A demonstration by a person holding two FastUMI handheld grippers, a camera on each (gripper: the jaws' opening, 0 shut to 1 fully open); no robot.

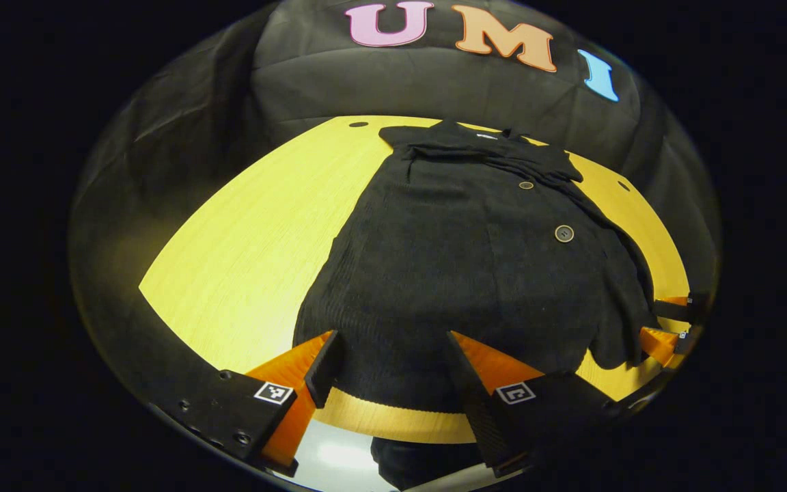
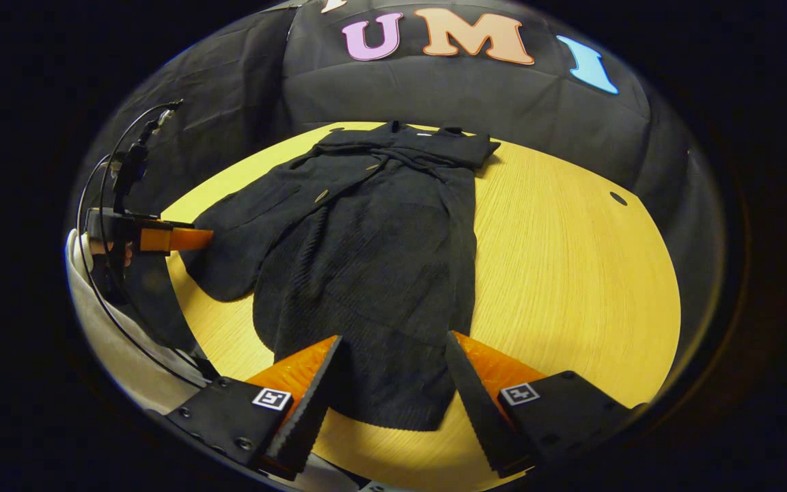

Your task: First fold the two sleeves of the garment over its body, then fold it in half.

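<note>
You had a black knitted garment (image 2: 373,260) lying flat on the yellow wooden bench (image 2: 571,273), collar towards the far edge and hem nearest you. It showed round buttons (image 1: 563,233) down its front, and one sleeve (image 2: 243,232) lay spread out sideways from the body.

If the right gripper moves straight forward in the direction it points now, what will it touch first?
Most likely the black garment: its lower hem lies between the open fingers of the right gripper, on the wooden table. How high the gripper is above the fabric is unclear.
</note>
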